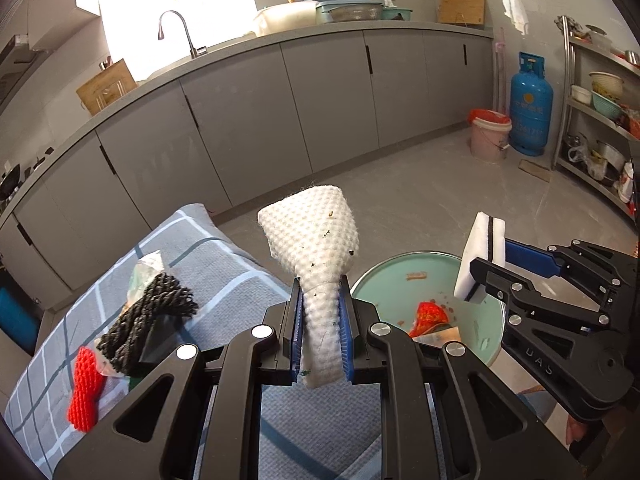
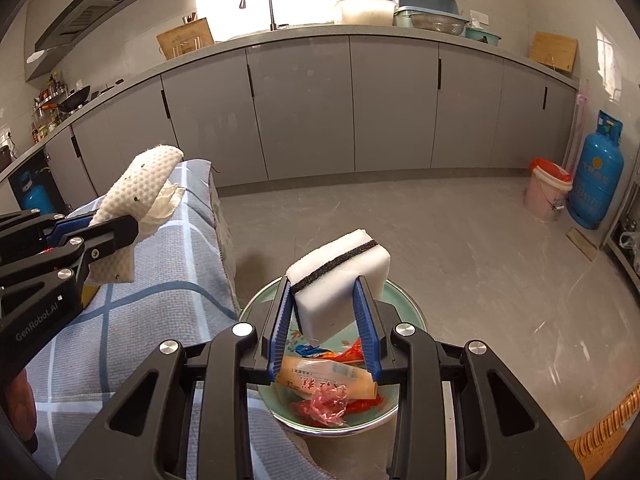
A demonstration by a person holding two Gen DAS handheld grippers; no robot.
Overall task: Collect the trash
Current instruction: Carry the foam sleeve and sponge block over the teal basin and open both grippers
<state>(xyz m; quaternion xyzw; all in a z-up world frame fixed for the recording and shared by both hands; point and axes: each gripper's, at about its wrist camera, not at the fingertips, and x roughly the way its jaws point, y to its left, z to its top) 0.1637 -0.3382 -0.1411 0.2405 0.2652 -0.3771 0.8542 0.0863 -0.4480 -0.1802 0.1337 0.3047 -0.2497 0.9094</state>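
Note:
My left gripper is shut on a white dimpled cloth that fans out above its blue pads; the same cloth shows at the left of the right wrist view. My right gripper is shut on a white sponge with a black middle layer, held over a pale green basin. That basin holds a beige wrapper, pink plastic film and red scraps. On the checked cloth lie a black knitted piece, a red net and a clear bag.
A table under a grey-blue checked cloth fills the lower left. Grey kitchen cabinets with a sink tap run along the back. A pink bucket, a blue gas cylinder and a metal shelf rack stand at the right.

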